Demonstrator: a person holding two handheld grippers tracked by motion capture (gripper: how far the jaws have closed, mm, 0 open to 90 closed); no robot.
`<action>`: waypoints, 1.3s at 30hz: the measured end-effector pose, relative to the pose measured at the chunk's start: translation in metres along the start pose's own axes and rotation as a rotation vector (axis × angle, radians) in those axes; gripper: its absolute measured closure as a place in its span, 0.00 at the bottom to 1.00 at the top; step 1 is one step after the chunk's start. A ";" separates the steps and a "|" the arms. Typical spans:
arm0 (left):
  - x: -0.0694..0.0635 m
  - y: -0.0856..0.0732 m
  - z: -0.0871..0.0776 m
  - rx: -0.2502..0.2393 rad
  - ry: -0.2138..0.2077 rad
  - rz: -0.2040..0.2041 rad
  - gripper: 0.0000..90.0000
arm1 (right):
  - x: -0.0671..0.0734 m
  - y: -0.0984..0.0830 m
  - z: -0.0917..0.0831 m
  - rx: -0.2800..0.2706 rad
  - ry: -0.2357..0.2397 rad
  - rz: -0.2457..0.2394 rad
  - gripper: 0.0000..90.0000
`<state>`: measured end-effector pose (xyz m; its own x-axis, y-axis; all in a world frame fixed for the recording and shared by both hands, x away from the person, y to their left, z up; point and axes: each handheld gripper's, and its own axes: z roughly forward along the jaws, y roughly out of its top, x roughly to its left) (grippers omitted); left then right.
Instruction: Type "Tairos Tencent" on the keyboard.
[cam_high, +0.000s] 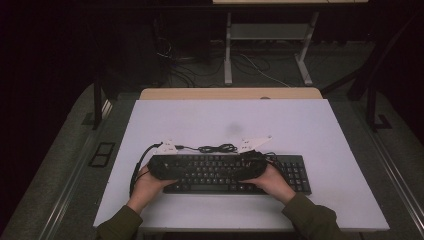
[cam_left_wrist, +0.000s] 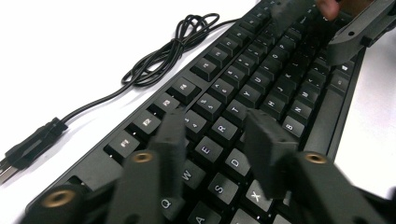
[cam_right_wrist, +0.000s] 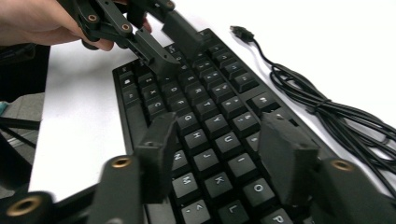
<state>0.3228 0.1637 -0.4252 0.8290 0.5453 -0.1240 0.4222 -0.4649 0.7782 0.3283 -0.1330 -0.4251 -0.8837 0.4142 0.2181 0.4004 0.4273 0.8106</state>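
Keyboard (cam_high: 220, 172): black, full-size, lying flat on the white surface (cam_high: 310, 130), near the person's edge and running left to right.

Cable (cam_high: 217, 148): black, belonging to the keyboard, lying loosely coiled on the surface just behind the keyboard's far edge; its plug (cam_left_wrist: 28, 147) is resting on the surface beyond the left end.

Left gripper (cam_left_wrist: 212, 140): hovering low over the left letter keys, its jaws standing partly open with nothing between them. One jaw is sitting over the number-row side, the other over the D and F keys. Whether the tips are touching the keycaps cannot be told. In the high view the left gripper (cam_high: 162, 165) is lying across the keyboard's left end.

Right gripper (cam_right_wrist: 219, 144): hovering over the right letter keys, its jaws partly open and gripping nothing, the H, U and J keys showing in the gap. In the high view it is sitting (cam_high: 252, 167) right of the keyboard's middle, pointing toward the other gripper.
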 end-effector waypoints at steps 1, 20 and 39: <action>0.000 0.000 0.000 -0.002 0.001 -0.006 0.58 | 0.001 0.000 0.001 0.000 0.005 -0.001 0.56; 0.003 -0.003 -0.001 -0.024 0.042 -0.010 0.21 | 0.015 -0.001 0.012 0.054 0.058 -0.044 0.99; 0.002 -0.003 -0.002 -0.032 0.044 -0.014 0.21 | 0.020 -0.007 0.030 0.133 0.043 -0.069 0.99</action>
<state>0.3228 0.1676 -0.4271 0.8059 0.5822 -0.1080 0.4208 -0.4347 0.7962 0.3148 -0.1036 -0.4425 -0.9186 0.3468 0.1896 0.3645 0.5573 0.7460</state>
